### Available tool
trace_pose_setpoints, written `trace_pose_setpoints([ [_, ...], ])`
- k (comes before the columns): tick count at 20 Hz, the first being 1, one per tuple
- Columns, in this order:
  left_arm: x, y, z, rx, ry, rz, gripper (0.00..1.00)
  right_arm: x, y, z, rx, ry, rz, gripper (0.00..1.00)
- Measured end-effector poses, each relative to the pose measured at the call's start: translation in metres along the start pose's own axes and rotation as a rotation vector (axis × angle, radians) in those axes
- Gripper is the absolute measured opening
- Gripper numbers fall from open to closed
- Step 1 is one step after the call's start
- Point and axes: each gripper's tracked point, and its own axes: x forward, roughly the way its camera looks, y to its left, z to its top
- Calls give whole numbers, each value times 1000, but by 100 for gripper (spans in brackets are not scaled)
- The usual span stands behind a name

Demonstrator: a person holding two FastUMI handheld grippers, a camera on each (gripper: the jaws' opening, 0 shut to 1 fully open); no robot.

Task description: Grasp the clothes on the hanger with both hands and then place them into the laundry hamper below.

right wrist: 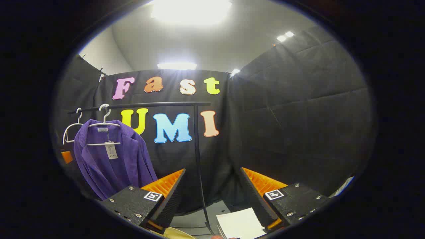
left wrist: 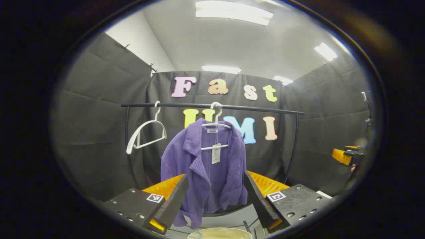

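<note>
— Where did we find the purple jacket point(left wrist: 206, 166)?

— Mid-frame in the left gripper view, on a white hanger point(left wrist: 216, 124); hamper rim point(left wrist: 219, 233) at bottom edge.

— Our jaws?

— Left gripper point(left wrist: 215, 199) and right gripper point(right wrist: 212, 199) both spread, holding nothing. We judged the hanger could snag the collar.

A black rail point(left wrist: 212, 107) carries two white hangers: one bare point(left wrist: 146, 134), the other point(left wrist: 215, 127) holding a purple jacket point(left wrist: 206, 166).

Both views forward, sharing rail point(left wrist: 212, 107), jacket point(left wrist: 206, 166)
</note>
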Motion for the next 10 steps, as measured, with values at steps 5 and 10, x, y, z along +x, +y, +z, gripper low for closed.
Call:
trace_pose_setpoints([
  [5, -2, 8, -7, -48, -7, 37, 100, -2, -9, 0, -26, 6, -25, 96],
  [10, -10, 16, -17, -50, 7, 41, 96, -8, -2, 3, -33, 2, -5, 96],
])
